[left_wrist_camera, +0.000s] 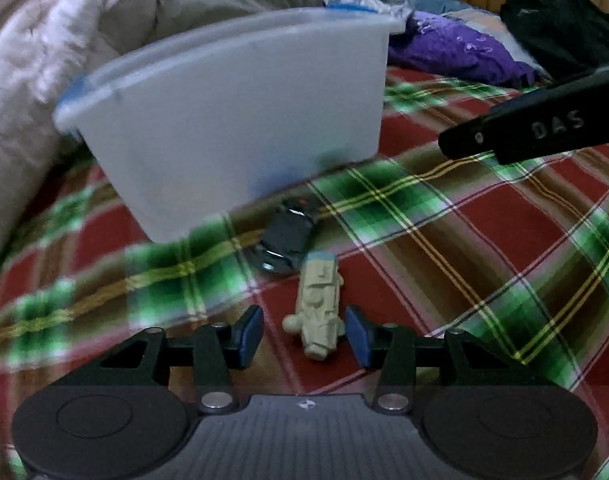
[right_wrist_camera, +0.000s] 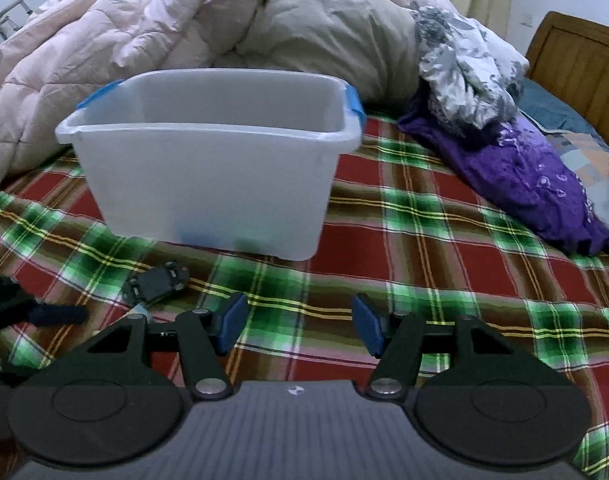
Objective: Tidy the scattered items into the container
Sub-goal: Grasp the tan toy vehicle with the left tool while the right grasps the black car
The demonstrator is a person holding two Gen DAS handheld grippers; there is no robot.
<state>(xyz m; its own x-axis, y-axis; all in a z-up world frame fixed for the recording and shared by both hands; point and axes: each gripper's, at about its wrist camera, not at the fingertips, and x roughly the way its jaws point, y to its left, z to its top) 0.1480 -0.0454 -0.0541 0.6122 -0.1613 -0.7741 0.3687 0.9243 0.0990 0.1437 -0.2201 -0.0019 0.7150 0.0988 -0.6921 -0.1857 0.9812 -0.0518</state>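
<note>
A translucent white plastic bin [left_wrist_camera: 232, 120] with blue handle clips stands on the plaid bedspread; it also shows in the right wrist view [right_wrist_camera: 212, 168]. A pale cream toy figure [left_wrist_camera: 318, 308] lies on the bedspread between the open pads of my left gripper [left_wrist_camera: 304, 334], untouched by either pad. A small black toy car [left_wrist_camera: 290, 236] lies just beyond it, near the bin's base, and shows in the right wrist view [right_wrist_camera: 156, 282]. My right gripper [right_wrist_camera: 298, 324] is open and empty over bare bedspread in front of the bin; its black finger [left_wrist_camera: 532, 124] shows in the left wrist view.
A pink quilt [right_wrist_camera: 144, 28] is heaped behind the bin. A purple garment [right_wrist_camera: 520, 176], a grey-patterned cloth [right_wrist_camera: 464, 64] and a dark garment [left_wrist_camera: 564, 28] lie at the right. A wooden headboard [right_wrist_camera: 576, 64] stands far right.
</note>
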